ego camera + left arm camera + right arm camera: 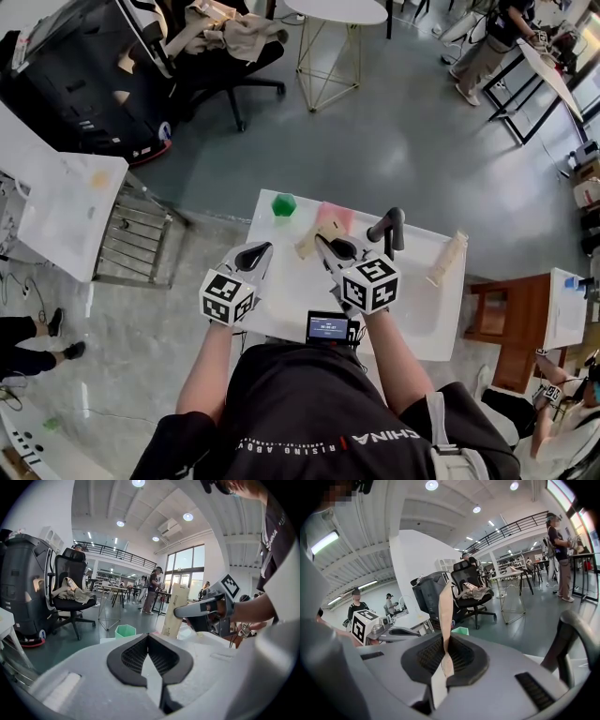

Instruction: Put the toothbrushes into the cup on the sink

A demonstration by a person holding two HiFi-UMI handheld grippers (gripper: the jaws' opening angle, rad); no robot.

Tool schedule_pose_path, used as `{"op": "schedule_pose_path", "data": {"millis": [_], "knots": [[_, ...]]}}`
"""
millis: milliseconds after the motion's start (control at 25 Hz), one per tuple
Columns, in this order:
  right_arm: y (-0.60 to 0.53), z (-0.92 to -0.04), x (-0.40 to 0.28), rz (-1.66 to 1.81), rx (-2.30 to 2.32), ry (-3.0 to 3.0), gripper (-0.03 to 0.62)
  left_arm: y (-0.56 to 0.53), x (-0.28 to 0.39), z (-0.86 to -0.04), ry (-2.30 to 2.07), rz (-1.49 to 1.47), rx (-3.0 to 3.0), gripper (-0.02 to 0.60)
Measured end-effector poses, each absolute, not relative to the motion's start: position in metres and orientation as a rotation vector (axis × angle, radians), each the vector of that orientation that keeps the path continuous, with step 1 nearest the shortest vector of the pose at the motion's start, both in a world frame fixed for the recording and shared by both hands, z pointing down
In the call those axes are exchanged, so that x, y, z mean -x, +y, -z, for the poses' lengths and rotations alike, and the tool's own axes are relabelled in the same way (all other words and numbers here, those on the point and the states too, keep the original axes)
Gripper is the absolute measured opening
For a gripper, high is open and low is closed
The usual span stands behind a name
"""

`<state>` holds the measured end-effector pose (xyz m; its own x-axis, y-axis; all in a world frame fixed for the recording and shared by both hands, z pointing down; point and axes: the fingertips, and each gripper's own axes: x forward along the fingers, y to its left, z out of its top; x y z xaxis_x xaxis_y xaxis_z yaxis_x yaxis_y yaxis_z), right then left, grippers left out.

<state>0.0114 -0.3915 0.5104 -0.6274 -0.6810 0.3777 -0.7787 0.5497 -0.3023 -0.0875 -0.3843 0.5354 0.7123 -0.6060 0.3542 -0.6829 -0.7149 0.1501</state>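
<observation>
A green cup (283,204) stands at the far left corner of the white sink top (289,292). My right gripper (323,246) is shut on a flat tan toothbrush pack (308,242), which sticks up between its jaws (446,613). The left gripper view shows that pack (176,610) just right of the green cup (125,630). My left gripper (255,253) hovers over the sink top's left edge, jaws together with nothing in them. A second tan pack (447,259) lies at the right of the sink.
A black faucet (389,230) rises right beside my right gripper. A pink thing (335,217) sits just past the held pack. A metal rack (136,239) stands left of the sink, an office chair (220,56) and a round table (333,37) beyond.
</observation>
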Motion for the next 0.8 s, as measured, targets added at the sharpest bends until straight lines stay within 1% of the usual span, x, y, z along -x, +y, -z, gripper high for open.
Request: {"op": "schedule_pose_path", "data": {"millis": [360,600,800], "knots": [[-0.435,-0.469,-0.024,-0.522,-1.256,-2.587,0.021,-0.409,0.086,-0.521,-1.029,-0.386,-2.670,0.011],[-0.468,-0.449,-0.008,-0.455,-1.212,-2.618,0.021,-0.426,0.086,-0.519,-1.031,-0.379,-2.668,0.011],[-0.490,-0.454,0.011,-0.455,-1.163,-2.634,0.021,-0.431,0.091,-0.530,-1.041,-0.383,-2.638,0.011]]}}
